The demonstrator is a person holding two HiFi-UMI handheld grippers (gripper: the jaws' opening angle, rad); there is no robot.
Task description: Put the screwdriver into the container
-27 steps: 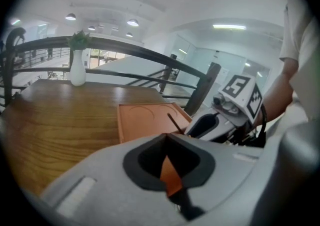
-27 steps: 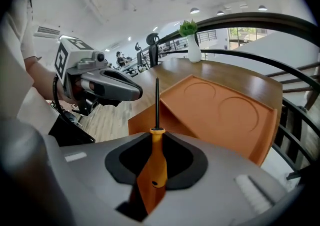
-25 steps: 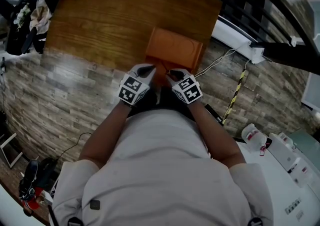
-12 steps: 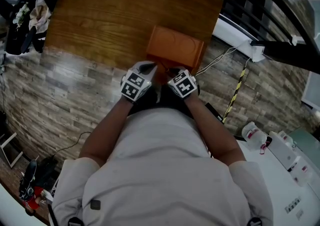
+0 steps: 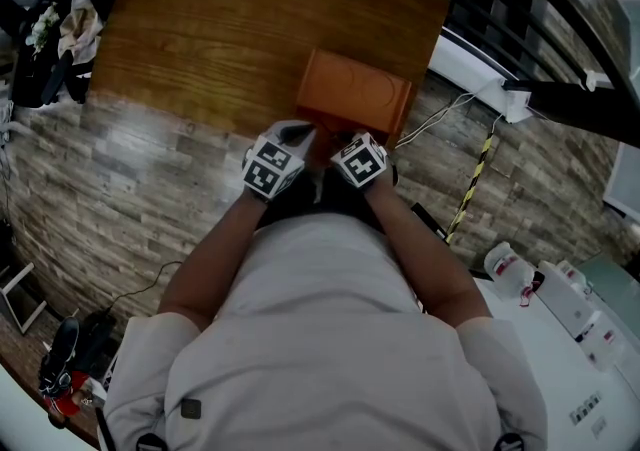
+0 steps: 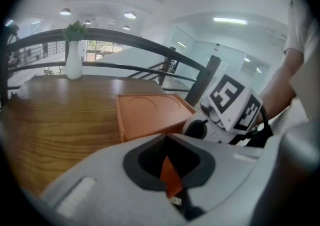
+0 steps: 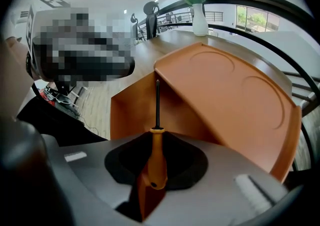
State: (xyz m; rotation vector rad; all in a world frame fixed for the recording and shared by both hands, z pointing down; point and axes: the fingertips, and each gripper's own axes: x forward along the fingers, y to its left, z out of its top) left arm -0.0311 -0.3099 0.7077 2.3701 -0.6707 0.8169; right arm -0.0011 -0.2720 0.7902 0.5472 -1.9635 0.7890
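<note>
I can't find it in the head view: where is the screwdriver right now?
In the right gripper view, the screwdriver is gripped by its orange handle in the right claw, its shaft pointing toward the orange container.

This looks like an open-plan office on a mezzanine. A curved black railing runs at 12 o'clock beyond the wooden table and its white vase, with recessed ceiling lights overhead and glass partitions behind. In the head view there is plank flooring, a power strip at 2 o'clock and a white bench of small devices at 4 o'clock.
</note>
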